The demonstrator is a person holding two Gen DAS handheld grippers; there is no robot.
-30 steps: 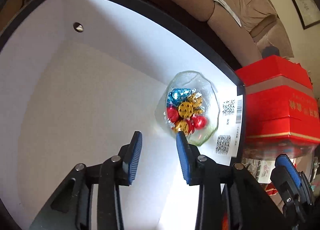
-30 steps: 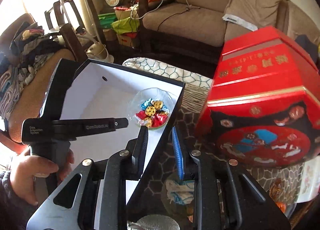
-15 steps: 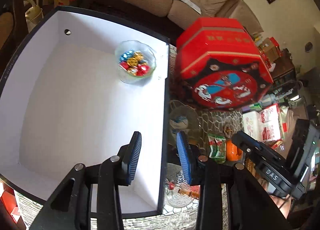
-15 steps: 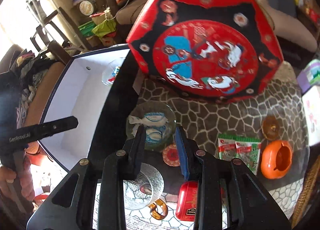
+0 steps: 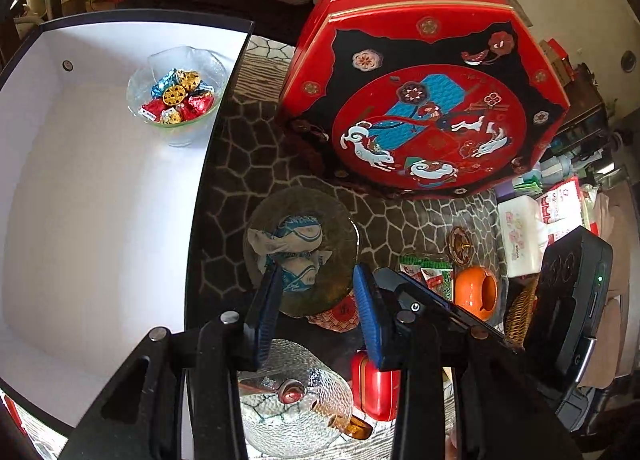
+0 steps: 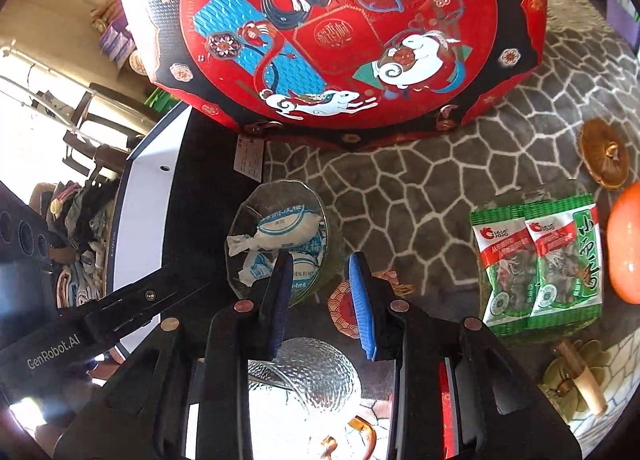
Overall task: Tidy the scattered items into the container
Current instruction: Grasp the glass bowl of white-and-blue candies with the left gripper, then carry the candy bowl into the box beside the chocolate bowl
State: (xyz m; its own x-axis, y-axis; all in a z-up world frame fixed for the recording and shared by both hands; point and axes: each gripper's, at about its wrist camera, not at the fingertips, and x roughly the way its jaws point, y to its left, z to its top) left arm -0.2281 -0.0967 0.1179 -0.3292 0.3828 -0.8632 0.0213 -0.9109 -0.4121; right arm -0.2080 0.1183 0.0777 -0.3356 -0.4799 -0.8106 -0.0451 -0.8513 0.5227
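A black box with a white inside (image 5: 92,195) stands at the left and holds a glass bowl of foil-wrapped candies (image 5: 176,95). On the table beside it lies a glass dish with blue-and-white wrapped sweets (image 5: 296,244), also in the right wrist view (image 6: 280,236). My left gripper (image 5: 316,312) is open and empty above that dish's near edge. My right gripper (image 6: 320,296) is open and empty, its left finger over the dish's rim. A textured glass bowl (image 5: 292,396) sits just below both grippers.
A large red octagonal gift box (image 5: 420,75) stands behind the dish. Green snack packets (image 6: 540,260), an orange ashtray (image 5: 476,292), a red tin (image 5: 376,392), a tissue pack (image 5: 520,236) and a brass ornament (image 6: 604,151) lie to the right on the stone-patterned table.
Both grippers swung right and down, from over the white box to over the glass dish of wrapped sweets. Both stayed open and empty.
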